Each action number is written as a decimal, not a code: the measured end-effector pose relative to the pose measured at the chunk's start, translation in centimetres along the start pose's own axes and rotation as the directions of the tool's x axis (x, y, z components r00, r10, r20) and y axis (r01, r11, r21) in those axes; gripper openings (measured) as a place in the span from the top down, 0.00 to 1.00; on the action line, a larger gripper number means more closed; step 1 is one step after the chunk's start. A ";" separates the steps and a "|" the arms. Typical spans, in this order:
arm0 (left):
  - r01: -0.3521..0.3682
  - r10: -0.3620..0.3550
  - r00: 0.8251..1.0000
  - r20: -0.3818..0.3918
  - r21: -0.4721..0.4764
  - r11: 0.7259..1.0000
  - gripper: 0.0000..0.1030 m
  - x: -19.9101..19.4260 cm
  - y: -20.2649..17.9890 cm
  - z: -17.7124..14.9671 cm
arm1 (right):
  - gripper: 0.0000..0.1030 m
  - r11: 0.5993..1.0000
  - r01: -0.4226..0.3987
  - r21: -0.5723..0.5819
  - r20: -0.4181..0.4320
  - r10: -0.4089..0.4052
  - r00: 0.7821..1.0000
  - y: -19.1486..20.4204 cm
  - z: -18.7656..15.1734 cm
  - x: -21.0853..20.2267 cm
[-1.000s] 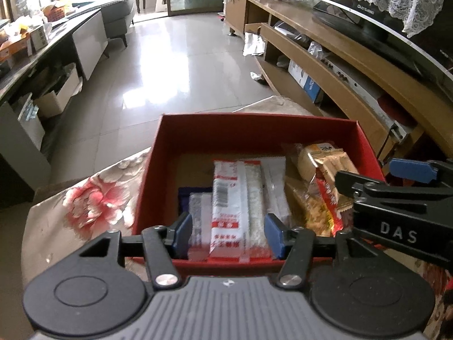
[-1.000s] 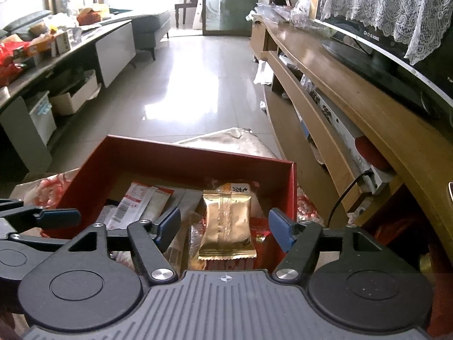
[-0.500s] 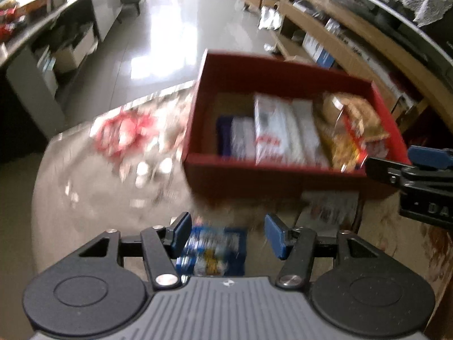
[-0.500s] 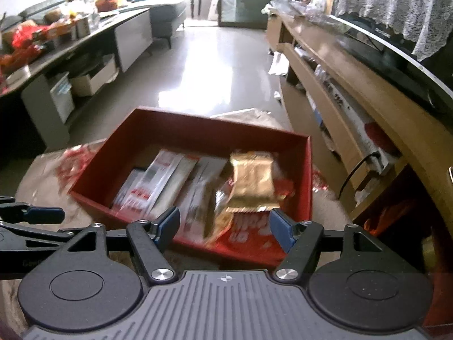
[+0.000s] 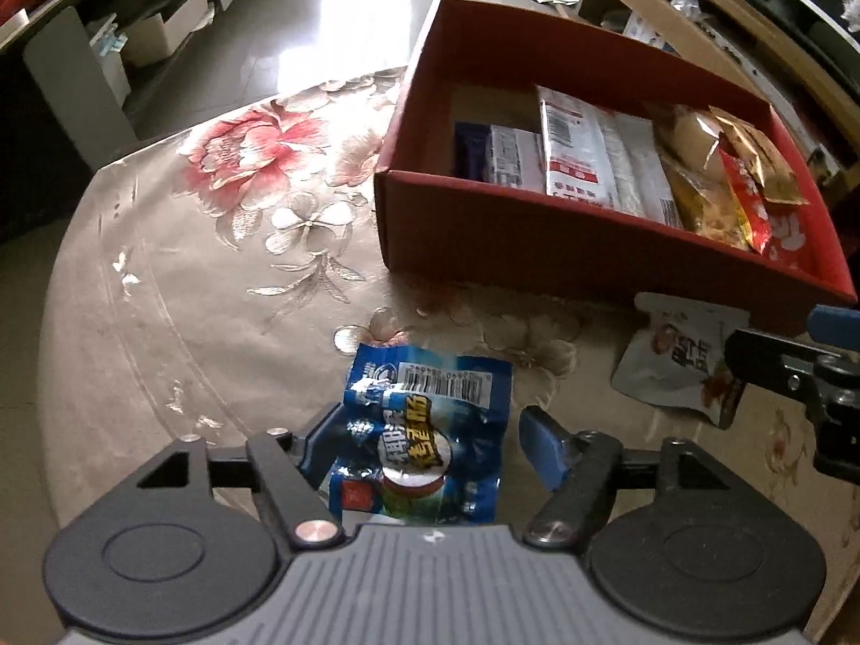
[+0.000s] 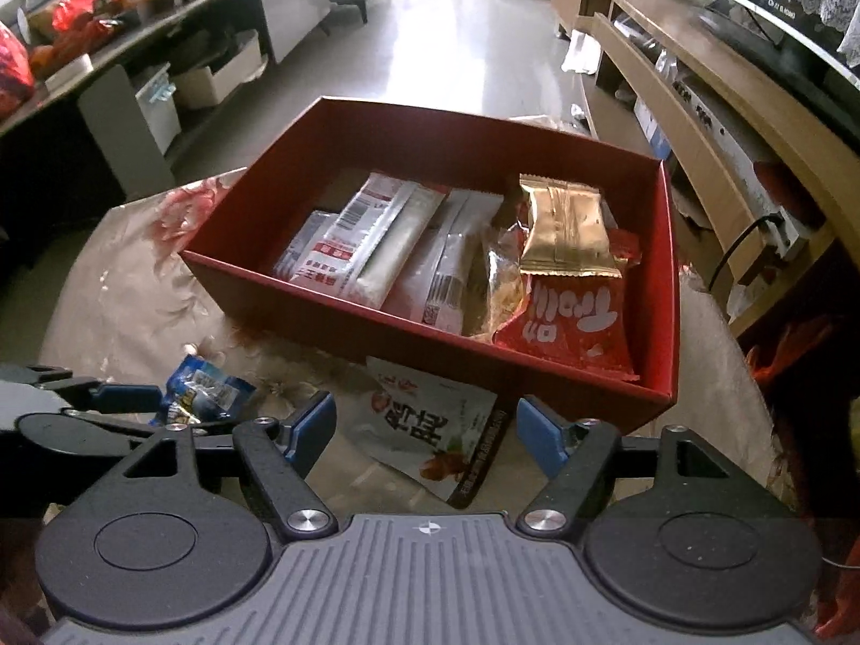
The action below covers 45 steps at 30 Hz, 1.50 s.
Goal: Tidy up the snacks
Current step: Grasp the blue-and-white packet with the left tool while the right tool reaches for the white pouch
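Beige cloth [image 5: 215, 295]: floral-embroidered cover over the worktop; pink flower pattern toward the left side.
Left tool [image 5: 430, 443]: angled steeply down over the worktop; jaws have just been opening and stand apart, one on each side of the blue snack packet, pads not pressing on it.
Blue snack packet [image 5: 424, 430]: crinkled foil, barcode label at its far end, lying flat on the cloth in front of the red box, apart from it. In the right wrist view it shows at lower left [image 6: 207, 389], behind the left tool's finger.
White snack pouch [image 6: 430, 424]: printed with red characters, lying flat on the cloth, its far corner touching or just short of the box's near wall; which, cannot be told.
Right tool [image 6: 424, 430]: angled down above the white snack pouch; jaws have just been opening, spread wider than the pouch, no contact visible.
Red box [image 6: 664, 279]: open-topped, standing on the cloth beyond both packets.
Box contents: white stick packs [image 6: 371, 236] left and centre; gold packet [image 6: 567, 231] lying on a red bag [image 6: 570, 322] at the right.
Wooden shelf unit [image 6: 699, 123]: far right, off the worktop.
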State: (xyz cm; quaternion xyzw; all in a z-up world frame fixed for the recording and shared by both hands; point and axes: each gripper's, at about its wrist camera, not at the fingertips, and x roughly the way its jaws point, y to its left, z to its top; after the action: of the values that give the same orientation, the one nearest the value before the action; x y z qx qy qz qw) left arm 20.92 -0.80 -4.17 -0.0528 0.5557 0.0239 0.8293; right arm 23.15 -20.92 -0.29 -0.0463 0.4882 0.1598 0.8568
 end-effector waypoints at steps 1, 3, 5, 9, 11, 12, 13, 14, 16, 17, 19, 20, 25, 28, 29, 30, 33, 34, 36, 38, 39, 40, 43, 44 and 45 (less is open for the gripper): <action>0.003 -0.003 1.000 0.000 -0.002 1.000 0.24 0.0 0.1 0.1 | 0.22 1.000 -0.004 0.007 -0.004 0.004 1.000 -0.1 0.0 0.1; -0.008 0.008 1.000 -0.006 -0.009 1.000 0.22 0.2 0.3 0.0 | 0.22 1.000 -0.006 0.014 -0.007 0.007 1.000 -0.3 0.1 0.2; -0.001 0.000 1.000 -0.029 -0.031 1.000 0.22 0.6 0.7 0.0 | 0.19 1.000 -0.004 0.011 -0.016 0.004 1.000 -0.3 0.1 0.6; -0.017 0.017 1.000 -0.022 0.002 1.000 0.25 0.8 0.1 -0.4 | 0.19 0.999 -0.029 0.044 -0.062 0.031 0.998 -0.7 0.0 2.0; -0.038 0.038 0.999 -0.009 0.030 0.999 0.29 0.6 -0.3 -0.7 | 0.19 0.997 -0.036 0.070 -0.089 0.043 0.995 -1.0 -0.1 2.9; -0.026 0.027 1.000 -0.010 0.031 0.999 0.29 0.5 -0.4 -0.8 | 0.19 0.996 -0.032 0.078 -0.100 0.040 0.994 -1.0 -0.2 3.3; -0.022 0.023 1.000 -0.006 0.032 0.999 0.29 0.4 -0.3 -0.9 | 0.19 0.996 -0.024 0.081 -0.106 0.033 0.994 -1.0 -0.3 3.6; -0.018 0.018 1.000 -0.005 0.032 0.999 0.29 0.4 -0.3 -1.0 | 0.19 0.997 -0.017 0.081 -0.110 0.026 0.994 -1.0 -0.3 3.8; -0.010 0.010 1.000 -0.005 0.035 0.999 0.29 0.2 -0.2 -1.1 | 0.19 0.995 -0.014 0.098 -0.116 0.026 0.993 -1.1 -0.3 4.4; 0.000 0.000 1.000 -0.006 0.034 0.999 0.29 0.1 -0.1 -1.1 | 0.18 0.994 -0.017 0.106 -0.115 0.029 0.993 -1.1 -0.2 4.6; 0.016 -0.016 1.000 -0.011 0.030 0.999 0.29 -0.1 0.0 -1.3 | 0.16 0.993 -0.021 0.113 -0.112 0.034 0.993 -1.1 0.0 5.0; 0.022 -0.021 1.000 -0.014 0.032 0.999 0.29 -0.2 0.1 -1.4 | 0.15 0.992 -0.026 0.122 -0.116 0.040 0.992 -1.1 0.1 5.3; 0.035 -0.034 0.999 -0.020 0.049 0.998 0.29 -0.4 -0.1 -1.9 | 0.05 0.985 -0.046 0.169 -0.120 0.067 0.991 -0.7 0.6 7.0; 0.044 -0.043 0.999 -0.021 0.052 0.998 0.29 -0.5 0.1 -2.0 | 0.08 0.994 -0.002 0.111 -0.139 0.017 0.990 0.7 0.7 7.4; 0.046 -0.045 0.999 -0.022 0.052 0.998 0.29 -0.5 0.1 -2.0 | 0.13 0.997 0.022 0.078 -0.144 -0.011 0.989 1.1 0.6 7.4; 0.048 -0.047 0.999 -0.025 0.052 0.998 0.29 -0.6 0.1 -2.1 | 0.15 0.998 0.041 0.047 -0.146 -0.034 0.989 1.4 0.4 7.3; 0.053 -0.051 0.998 -0.031 0.060 0.997 0.29 -0.3 0.3 -2.0 | 0.18 0.999 0.026 0.037 -0.156 -0.020 0.988 1.2 -0.4 6.5; 0.056 -0.054 0.998 -0.033 0.066 0.996 0.29 -0.4 0.3 -2.2 | 0.20 0.999 0.020 0.041 -0.158 -0.013 0.987 1.0 -0.8 6.1; 0.052 -0.050 0.998 -0.034 0.086 0.995 0.29 -0.4 0.0 -2.5 | 0.27 0.999 0.010 0.052 -0.156 -0.002 0.988 0.5 -1.5 5.0; 0.051 -0.047 0.998 -0.038 0.105 0.993 0.29 -0.5 -0.4 -3.0 | 0.36 0.998 -0.004 0.067 -0.153 0.014 0.988 0.0 -2.2 3.9; 0.052 -0.048 0.998 -0.039 0.109 0.993 0.29 -0.6 -0.4 -3.1 | 0.37 0.997 -0.006 0.077 -0.152 0.018 0.988 -0.2 -2.6 3.5; 0.057 -0.053 0.998 -0.042 0.111 0.992 0.29 -0.6 -0.5 -3.2 | 0.37 0.996 -0.013 0.084 -0.165 0.026 0.986 -0.4 -3.3 3.2; 0.070 -0.066 0.997 -0.042 0.117 0.991 0.29 -1.0 -0.3 -3.6 | 0.36 0.998 -0.048 0.045 -0.247 0.057 0.967 -0.2 -4.6 3.0; 0.071 -0.067 0.997 -0.042 0.119 0.990 0.29 -1.0 -0.1 -3.7 | 0.35 0.997 -0.067 0.032 -0.272 0.073 0.960 0.1 -5.3 2.9; 0.073 -0.068 0.997 -0.044 0.118 0.990 0.29 -1.0 0.1 -3.7 | 0.34 0.996 -0.089 0.012 -0.288 0.088 0.954 0.4 -6.1 2.5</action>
State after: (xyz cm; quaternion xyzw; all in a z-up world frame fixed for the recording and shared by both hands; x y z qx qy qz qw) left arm 17.11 -1.10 -4.62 -0.0229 0.5702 -0.0400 0.8202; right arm 19.25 -21.41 -5.55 -0.0475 0.6091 0.1898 0.7686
